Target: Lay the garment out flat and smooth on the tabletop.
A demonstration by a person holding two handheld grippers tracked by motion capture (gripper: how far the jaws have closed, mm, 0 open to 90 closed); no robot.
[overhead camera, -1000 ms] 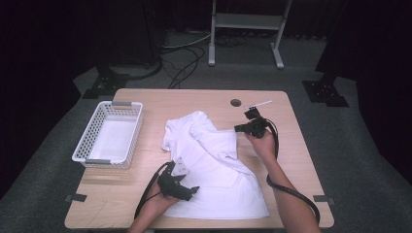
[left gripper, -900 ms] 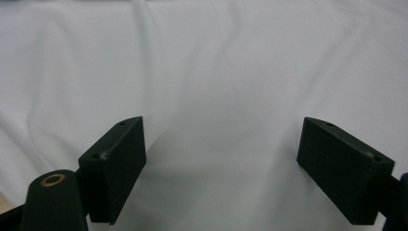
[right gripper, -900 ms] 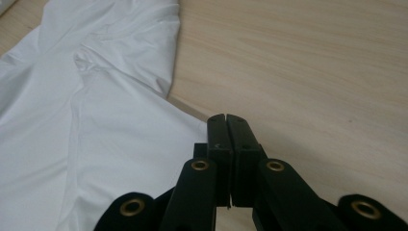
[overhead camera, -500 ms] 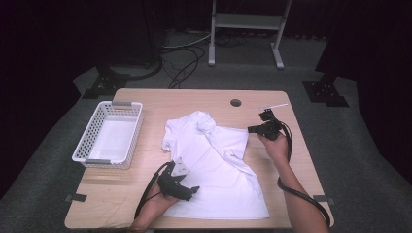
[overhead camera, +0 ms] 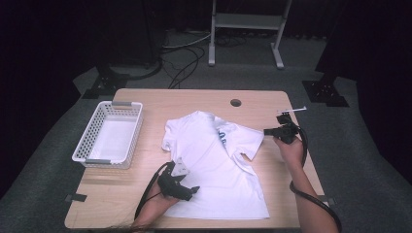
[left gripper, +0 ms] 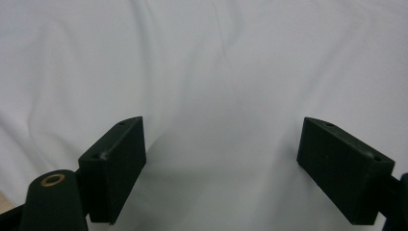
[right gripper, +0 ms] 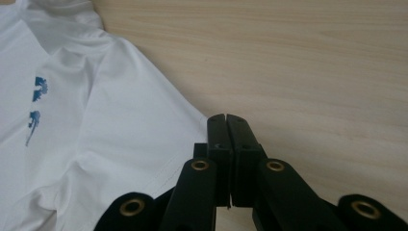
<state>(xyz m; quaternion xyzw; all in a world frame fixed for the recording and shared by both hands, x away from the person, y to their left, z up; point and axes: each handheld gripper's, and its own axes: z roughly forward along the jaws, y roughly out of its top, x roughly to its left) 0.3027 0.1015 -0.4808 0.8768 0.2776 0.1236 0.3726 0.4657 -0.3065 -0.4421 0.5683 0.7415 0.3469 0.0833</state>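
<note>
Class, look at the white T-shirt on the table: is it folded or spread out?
Mostly spread out. The white T-shirt lies flat on the table, body and hem open; one sleeve is extended, and blue print shows near its collar.

T-shirt (overhead camera: 214,165): white, blue print near the collar
Basket (overhead camera: 92,141): white
Table (overhead camera: 160,104): pale wood grain
Grippers' jaws: black
Floor (overhead camera: 43,165): grey

My left gripper (overhead camera: 187,190) lies low near me, jaws spread wide apart and pointing right. My right gripper (overhead camera: 267,131) reaches forward on an outstretched forearm, jaws pressed tight together, tips pointing left.
</note>
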